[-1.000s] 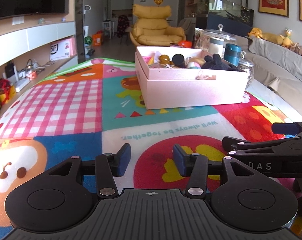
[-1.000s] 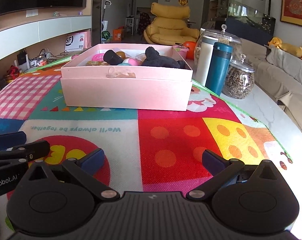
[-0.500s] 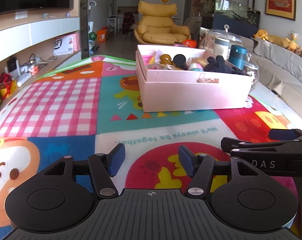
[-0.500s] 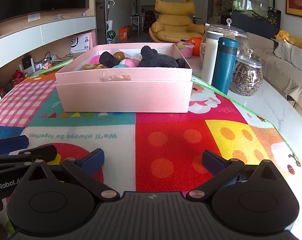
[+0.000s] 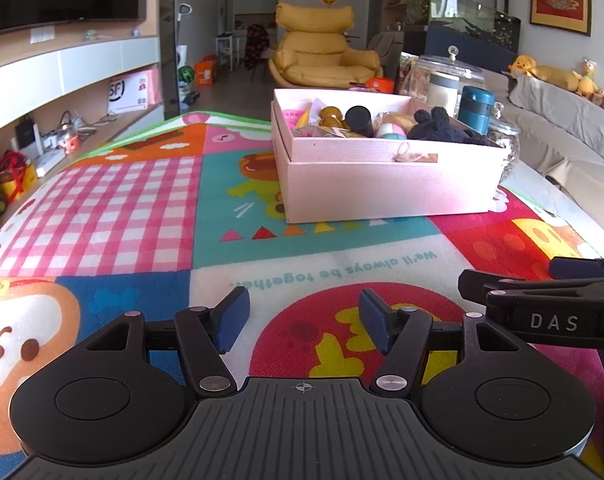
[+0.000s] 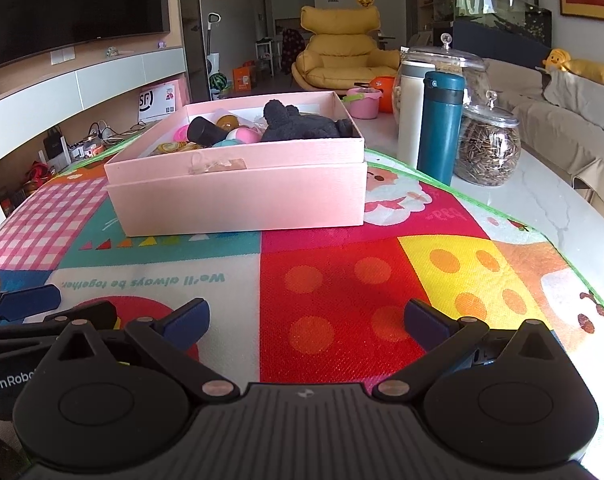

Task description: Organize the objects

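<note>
A pink cardboard box (image 5: 382, 184) (image 6: 237, 200) stands on the colourful play mat (image 5: 141, 208) ahead of both grippers. Inside it lie a black plush toy (image 6: 302, 124), a black cylinder (image 6: 203, 132) and several small coloured toys. My left gripper (image 5: 304, 316) hovers low over the mat, well short of the box, open with nothing between its blue pads. My right gripper (image 6: 306, 320) is open wider, also with nothing in it, over the red patch of the mat. The two grippers sit side by side, and each shows at the edge of the other's view.
Right of the box stand a teal flask (image 6: 440, 128), a white bottle (image 6: 408, 112) and a glass jar of seeds (image 6: 488, 148) on the bare marble top. A pink bucket (image 6: 362, 102) sits behind the box. A sofa runs along the right.
The left gripper's jaws have spread wider apart. The right wrist view has tilted a little, and its jaws stay as wide as before.
</note>
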`<state>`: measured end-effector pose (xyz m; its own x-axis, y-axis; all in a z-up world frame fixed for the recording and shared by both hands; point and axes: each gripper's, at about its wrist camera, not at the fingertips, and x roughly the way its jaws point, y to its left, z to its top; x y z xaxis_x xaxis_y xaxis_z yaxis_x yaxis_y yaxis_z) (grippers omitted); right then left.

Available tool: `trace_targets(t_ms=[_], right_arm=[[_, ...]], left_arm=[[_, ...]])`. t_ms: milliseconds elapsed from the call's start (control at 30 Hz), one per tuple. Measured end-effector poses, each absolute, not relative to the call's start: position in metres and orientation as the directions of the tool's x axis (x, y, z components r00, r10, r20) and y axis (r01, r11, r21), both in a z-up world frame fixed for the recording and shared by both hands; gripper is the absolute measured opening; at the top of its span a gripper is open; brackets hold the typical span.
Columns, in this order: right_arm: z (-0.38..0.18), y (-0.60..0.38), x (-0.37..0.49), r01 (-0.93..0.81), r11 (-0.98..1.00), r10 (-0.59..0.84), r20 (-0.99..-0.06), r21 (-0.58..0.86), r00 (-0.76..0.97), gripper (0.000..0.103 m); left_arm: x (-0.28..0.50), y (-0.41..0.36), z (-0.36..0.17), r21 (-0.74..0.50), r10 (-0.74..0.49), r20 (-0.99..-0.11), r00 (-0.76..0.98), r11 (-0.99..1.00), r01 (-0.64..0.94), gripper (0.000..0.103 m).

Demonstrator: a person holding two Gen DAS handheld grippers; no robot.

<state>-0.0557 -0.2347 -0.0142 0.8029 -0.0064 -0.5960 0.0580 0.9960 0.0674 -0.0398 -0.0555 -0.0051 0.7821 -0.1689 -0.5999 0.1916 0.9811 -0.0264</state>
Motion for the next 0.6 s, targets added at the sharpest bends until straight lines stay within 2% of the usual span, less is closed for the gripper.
trace_targets(t_ms=[200, 600], right_arm=[[-0.016, -0.227, -0.054, 0.052, 0.999, -0.035, -0.611, 0.011, 0.791, 0.103], [-0.016, -0.216, -0.055, 0.055, 0.998, -0.03, -0.611, 0.021, 0.791, 0.103]], left_arm=[[-0.039, -0.054, -0.005, -0.039, -0.177, -0.599, 0.781, 0.981, 0.192, 0.067], [-0.039, -0.056, -0.006, -0.037, -0.177, -0.599, 0.781, 0.98, 0.194, 0.068]])
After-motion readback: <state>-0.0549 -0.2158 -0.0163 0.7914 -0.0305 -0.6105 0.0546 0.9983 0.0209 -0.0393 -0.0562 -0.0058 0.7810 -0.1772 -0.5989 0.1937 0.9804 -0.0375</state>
